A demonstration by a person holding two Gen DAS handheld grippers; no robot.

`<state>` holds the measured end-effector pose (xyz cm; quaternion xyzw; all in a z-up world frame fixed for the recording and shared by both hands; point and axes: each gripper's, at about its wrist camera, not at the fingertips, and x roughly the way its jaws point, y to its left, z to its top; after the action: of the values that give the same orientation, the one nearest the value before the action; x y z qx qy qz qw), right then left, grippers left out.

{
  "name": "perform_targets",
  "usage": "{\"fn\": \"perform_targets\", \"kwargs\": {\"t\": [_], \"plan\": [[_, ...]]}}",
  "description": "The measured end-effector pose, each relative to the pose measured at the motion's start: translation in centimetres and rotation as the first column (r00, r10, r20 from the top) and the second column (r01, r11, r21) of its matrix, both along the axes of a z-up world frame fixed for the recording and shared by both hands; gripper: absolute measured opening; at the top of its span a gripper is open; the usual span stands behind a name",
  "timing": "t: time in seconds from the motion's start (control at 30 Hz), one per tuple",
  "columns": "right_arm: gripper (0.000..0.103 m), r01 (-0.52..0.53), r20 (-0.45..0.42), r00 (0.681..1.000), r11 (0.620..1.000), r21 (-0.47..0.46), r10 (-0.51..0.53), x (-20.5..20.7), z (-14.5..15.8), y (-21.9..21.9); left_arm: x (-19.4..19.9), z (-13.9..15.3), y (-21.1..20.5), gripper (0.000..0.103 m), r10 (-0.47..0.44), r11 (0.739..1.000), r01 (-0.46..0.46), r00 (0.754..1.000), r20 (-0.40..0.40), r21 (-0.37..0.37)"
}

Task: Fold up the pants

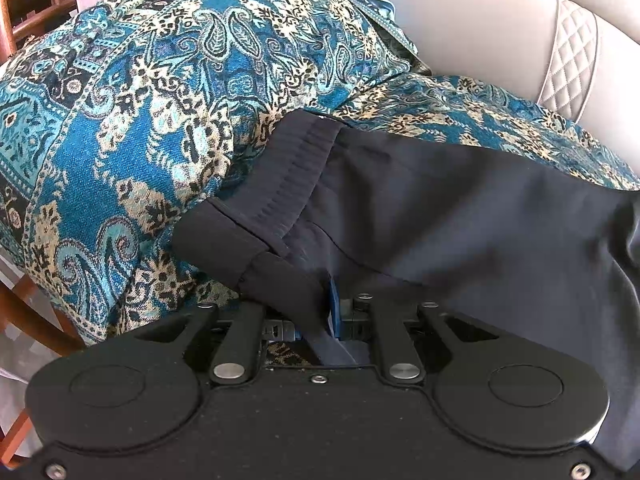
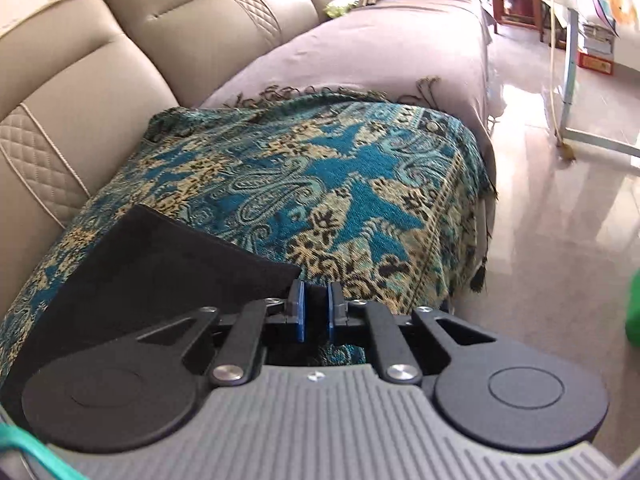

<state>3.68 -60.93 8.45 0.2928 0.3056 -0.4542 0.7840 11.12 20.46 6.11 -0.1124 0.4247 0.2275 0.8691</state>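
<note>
While the pants (image 1: 440,208) are being held flat across the patterned blue throw (image 1: 140,120) on the sofa seat, the waistband end is being pinched by the left gripper (image 1: 332,312), whose jaws are closed on a fold of the dark cloth near the elastic band. In the right wrist view the other end of the pants (image 2: 152,264) is lying as a dark flat panel on the throw, its near corner just beside the right gripper (image 2: 316,308); those jaws are standing narrowly apart, and whether any cloth is being caught between the blue pads (image 2: 298,312) cannot be told (something dark shows in the gap).

For the fold to be made well, a firm hold on the right is probably being needed first, then both ends are best being lifted together and kept taut, so that the edges are being matched and no crease is being trapped. The beige sofa back (image 2: 80,80) is running along the far side, with the tiled floor (image 2: 560,240) off to the right.
</note>
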Motion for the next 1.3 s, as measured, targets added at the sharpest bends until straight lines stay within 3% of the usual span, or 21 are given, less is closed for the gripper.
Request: {"fn": "perform_targets", "kwargs": {"t": [0.03,0.1,0.23,0.33,0.4,0.5,0.57,0.63,0.67,0.8,0.9,1.0,1.1,1.17,1.3], "plan": [[0.021,0.010,-0.010,1.000,1.000,-0.006,-0.010,0.1,0.0,0.2,0.0,0.0,0.0,0.014,0.001,1.000,-0.001,1.000,0.001,-0.001],[0.044,0.022,-0.033,0.999,0.999,-0.044,-0.023,0.4,0.3,0.7,-0.1,0.0,0.1,0.014,0.002,1.000,-0.002,1.000,0.005,-0.007],[0.050,0.006,-0.034,0.999,0.992,-0.128,-0.011,1.0,1.3,2.1,-0.3,0.0,0.2,0.014,0.000,1.000,0.000,1.000,0.013,-0.014],[0.053,-0.096,0.026,0.995,0.984,-0.148,0.101,1.7,2.1,3.8,-0.3,0.0,0.1,0.014,-0.003,1.000,0.003,1.000,0.016,-0.012],[0.063,-0.229,0.060,0.969,0.963,-0.144,0.240,2.8,2.6,5.4,-0.3,0.0,0.1,0.014,-0.006,1.000,0.006,1.000,0.015,-0.010],[0.065,-0.437,0.100,0.888,0.892,-0.117,0.448,4.9,2.9,9.0,-0.2,0.0,0.0,0.016,-0.014,1.000,0.014,1.000,0.009,-0.006],[0.067,-0.569,0.103,0.808,0.814,-0.116,0.580,6.6,3.3,12.1,-0.1,0.2,-0.1,0.021,-0.028,1.000,0.028,1.000,0.001,-0.007],[0.071,-0.679,0.094,0.715,0.720,-0.143,0.693,8.1,3.7,15.8,-0.2,0.5,-0.1,0.034,-0.045,0.999,0.046,0.999,0.007,-0.024],[0.074,-0.730,0.090,0.659,0.664,-0.161,0.747,8.8,3.9,18.0,-0.5,0.8,-0.1,0.040,-0.050,0.998,0.051,0.999,0.017,-0.037],[0.081,-0.881,0.073,0.419,0.424,-0.209,0.905,10.8,4.1,26.2,-1.9,2.6,-0.3,0.046,-0.064,0.997,0.068,0.994,0.083,-0.039],[0.086,-0.934,0.037,0.254,0.255,-0.248,0.966,10.9,4.0,32.6,-3.0,3.9,-0.4,0.047,-0.086,0.996,0.090,0.987,0.136,-0.021],[0.089,-0.953,0.004,0.109,0.106,-0.284,0.994,10.3,3.4,37.6,-3.9,4.9,-0.7,0.044,-0.118,0.993,0.116,0.976,0.181,0.020],[0.090,-0.956,-0.020,0.036,0.029,-0.292,0.999,9.8,2.5,41.3,-4.5,5.6,-1.4,0.041,-0.139,0.987,0.118,0.967,0.214,0.108],[0.091,-0.958,-0.034,0.031,0.020,-0.287,0.999,9.3,1.8,43.0,-4.6,5.7,-1.4,0.041,-0.133,0.986,0.107,0.968,0.214,0.131],[0.092,-0.965,-0.061,0.056,0.038,-0.259,0.997,9.6,0.7,44.6,-4.2,5.5,-1.7,0.033,-0.147,0.987,0.129,0.967,0.209,0.095]]}}
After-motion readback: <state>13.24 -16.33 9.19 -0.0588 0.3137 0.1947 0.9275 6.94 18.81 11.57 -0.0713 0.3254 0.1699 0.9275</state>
